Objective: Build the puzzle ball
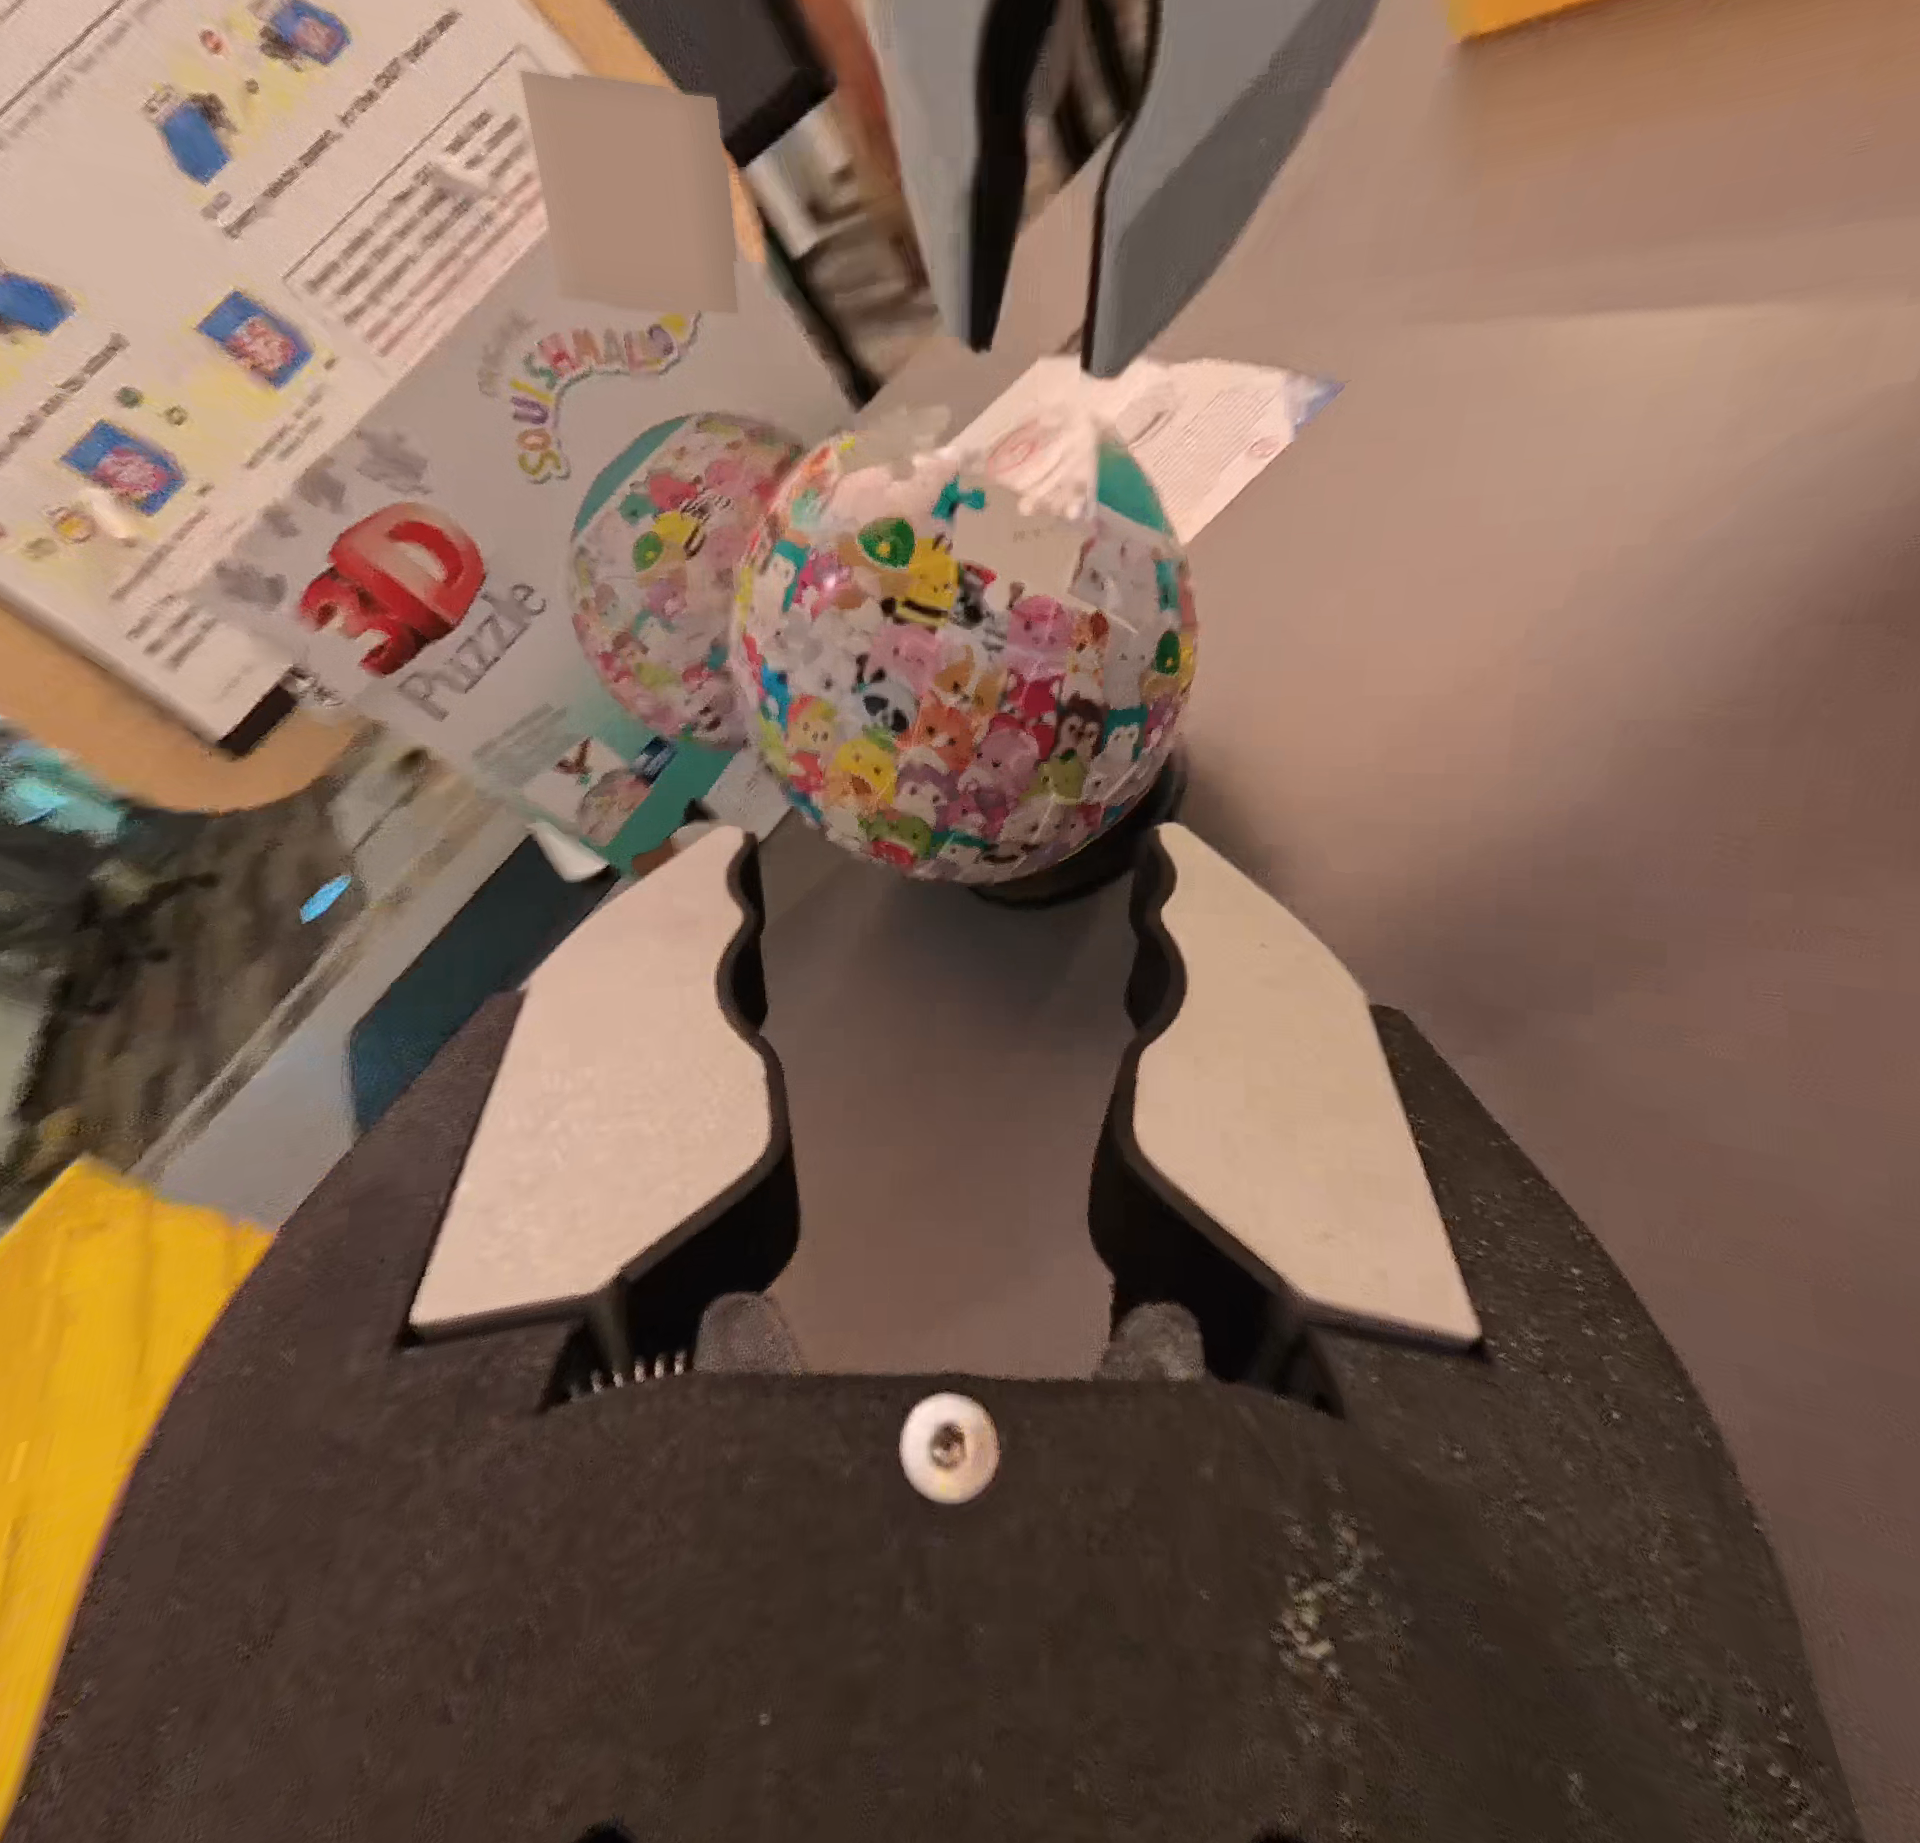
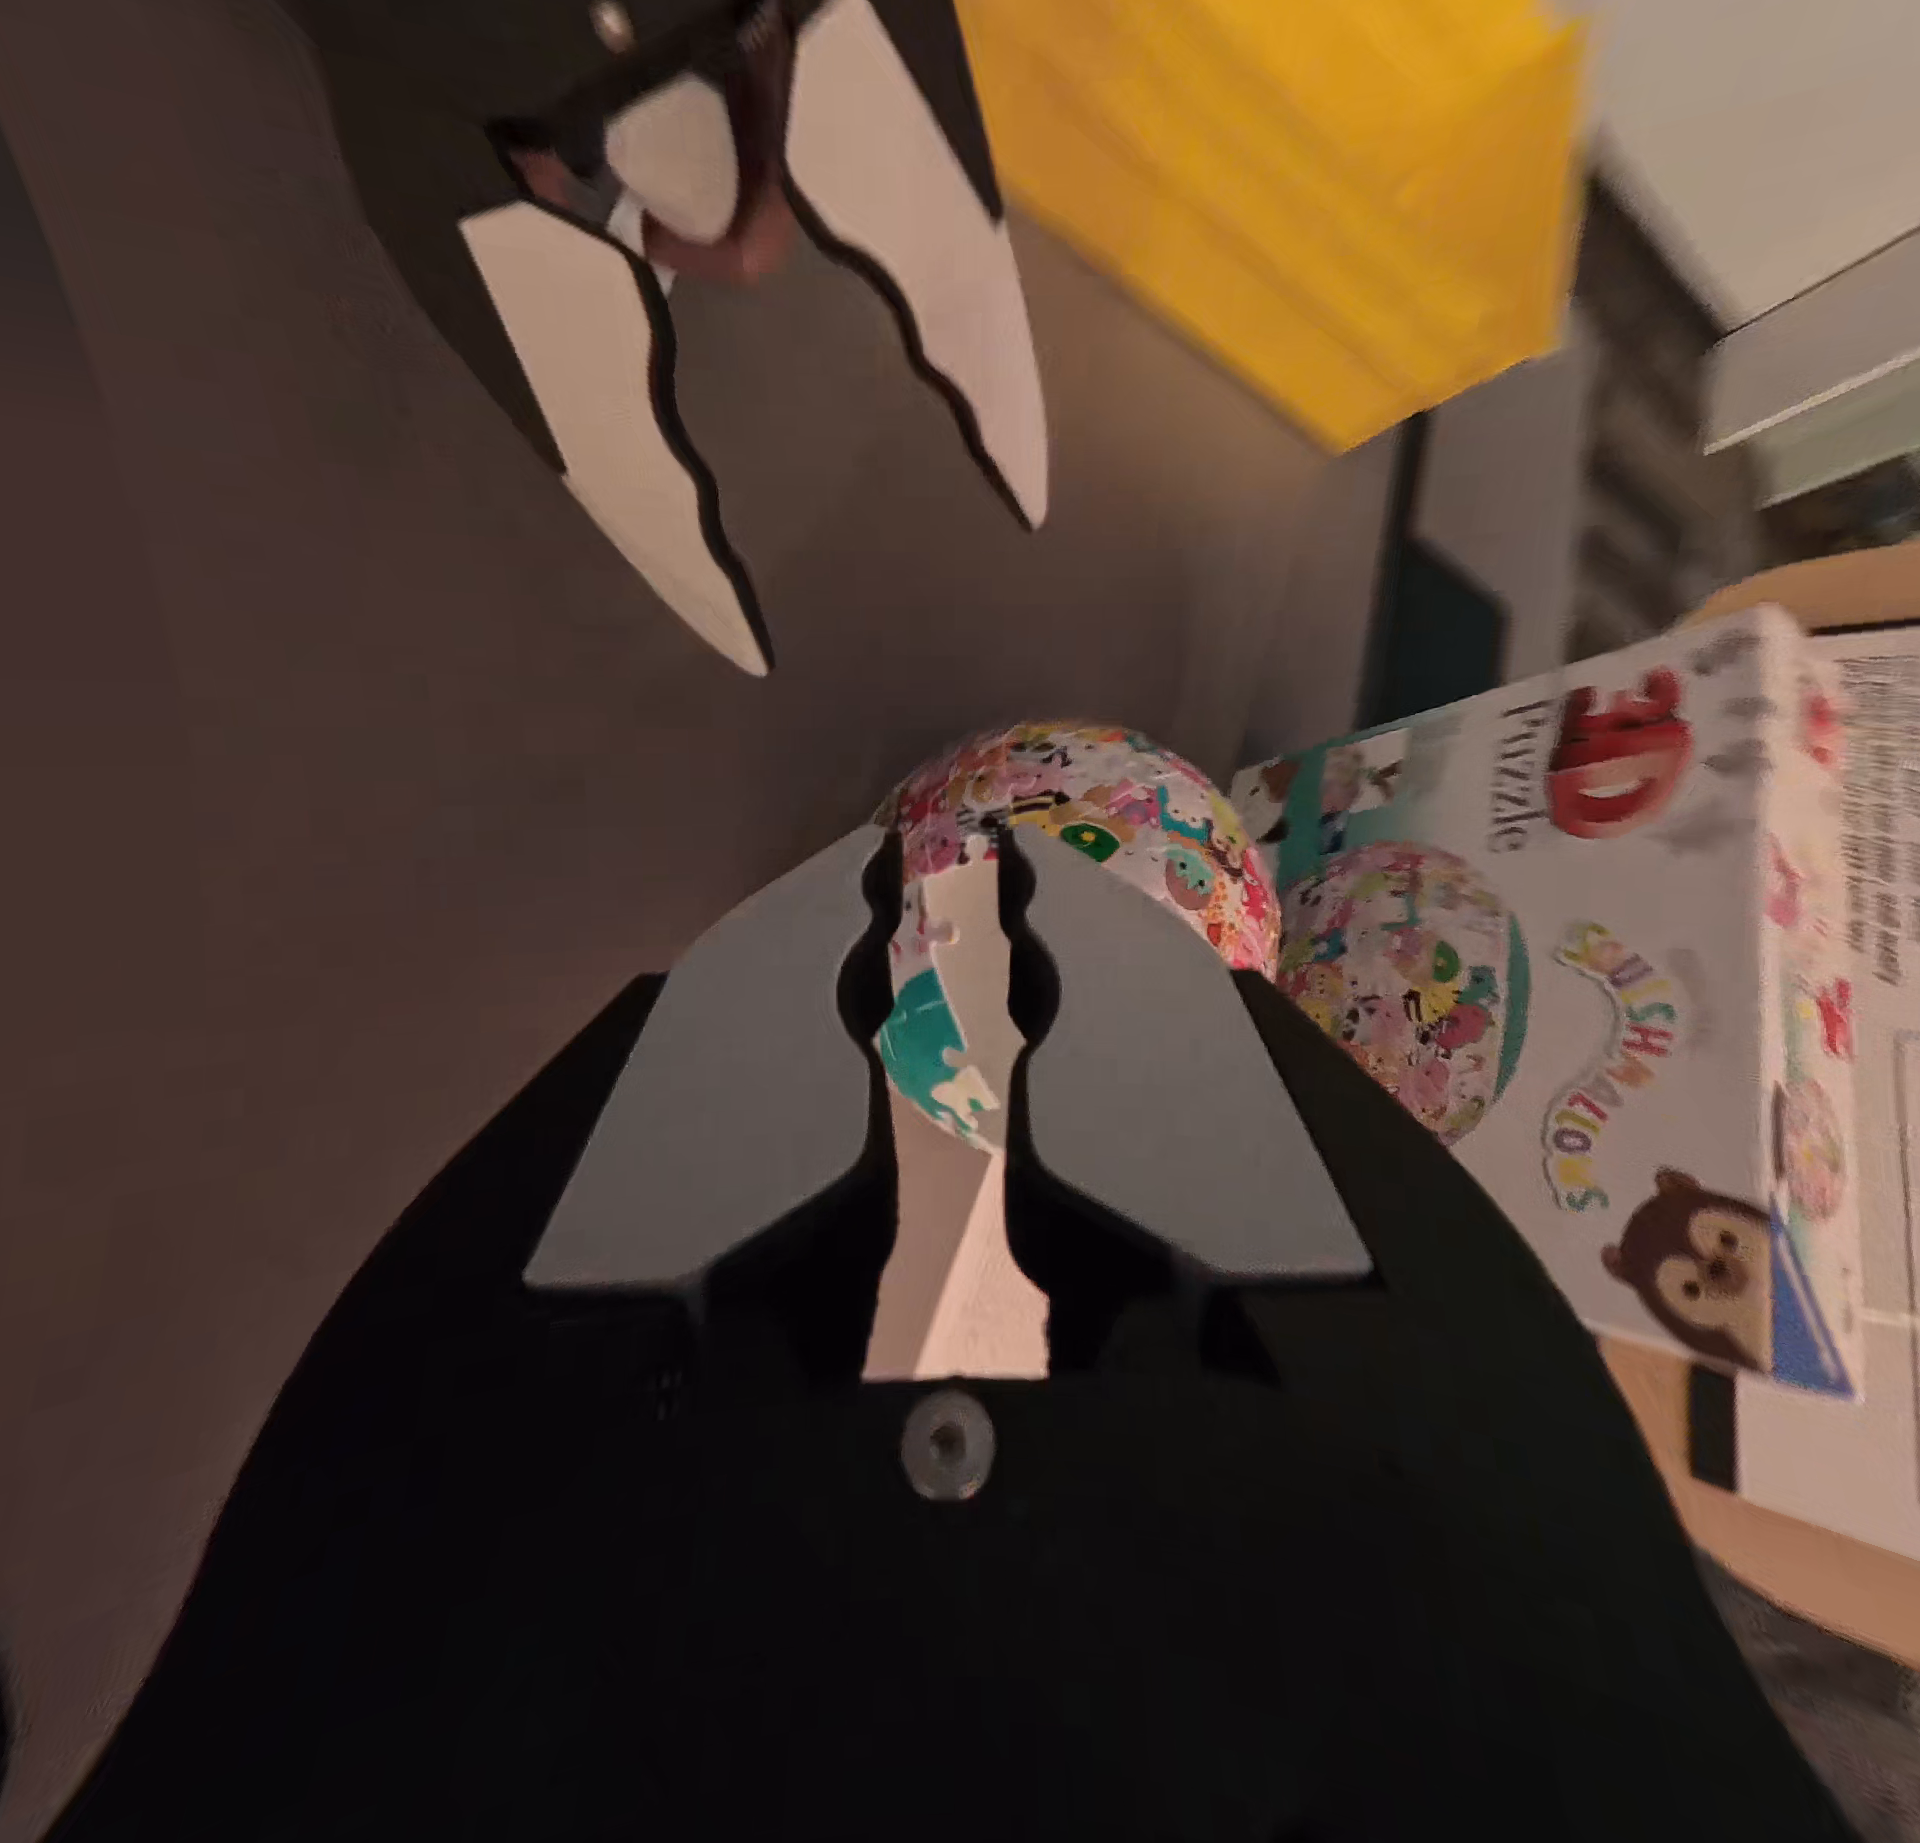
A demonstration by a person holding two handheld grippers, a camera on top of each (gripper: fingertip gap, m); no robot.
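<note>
Likely light and fragile, the colourful cartoon-printed plastic puzzle ball [image 1: 966, 671] suits gentle side holds; left gripper [image 1: 951, 858] gapes empty; right gripper [image 2: 948, 848] pinches its rim.

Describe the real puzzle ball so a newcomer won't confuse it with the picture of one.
Start at the grey table, then find the white puzzle box at its edge. Just beside the box sits the puzzle ball on a dark stand, between the two claws. Unlike the flat ball printed on the box, it is round, solid and has a white unfinished patch on top.
</note>
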